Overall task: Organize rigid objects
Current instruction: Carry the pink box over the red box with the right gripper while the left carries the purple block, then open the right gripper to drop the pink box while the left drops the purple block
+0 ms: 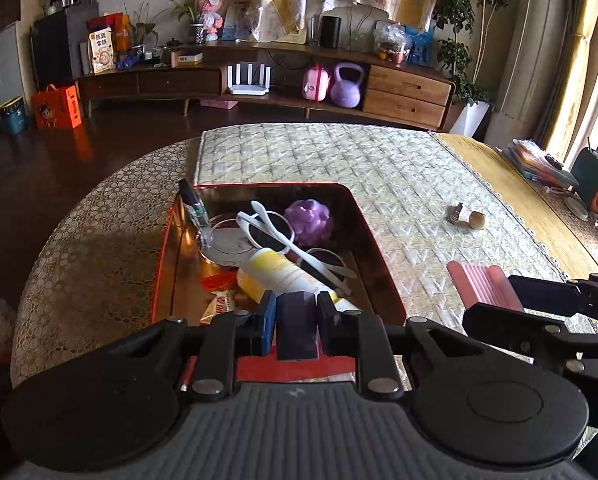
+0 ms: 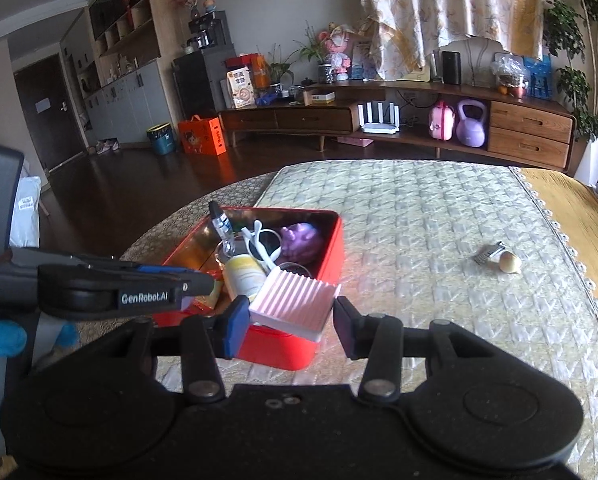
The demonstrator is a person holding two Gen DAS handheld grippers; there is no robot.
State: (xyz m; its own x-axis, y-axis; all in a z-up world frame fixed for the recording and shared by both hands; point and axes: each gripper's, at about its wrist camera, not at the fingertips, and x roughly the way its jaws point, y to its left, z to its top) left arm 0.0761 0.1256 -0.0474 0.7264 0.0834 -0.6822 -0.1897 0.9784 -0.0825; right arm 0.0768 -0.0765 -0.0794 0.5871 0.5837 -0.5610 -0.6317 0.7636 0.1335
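My left gripper [image 1: 297,308] is shut on a dark purple block [image 1: 295,332] and hangs over the near end of a red tin box [image 1: 383,280]. In the box lie a pen [image 1: 195,210], white sunglasses [image 1: 275,232], a purple knobbly toy [image 1: 309,220], a yellow-white tube [image 1: 283,274] and a snack packet [image 1: 219,306]. My right gripper [image 2: 289,320] is shut on a pink ribbed dish [image 2: 291,300], held tilted above the near right corner of the red box [image 2: 331,264]. The left gripper [image 2: 197,284] reaches in from the left side of the right wrist view.
On the quilted table cover [image 2: 419,220], right of the box, lie a small metal clip [image 2: 486,254] and a beige round piece [image 2: 510,262]. Cups and stacked items [image 1: 579,188] stand at the table's far right edge. A long wooden cabinet [image 1: 407,92] lines the back wall.
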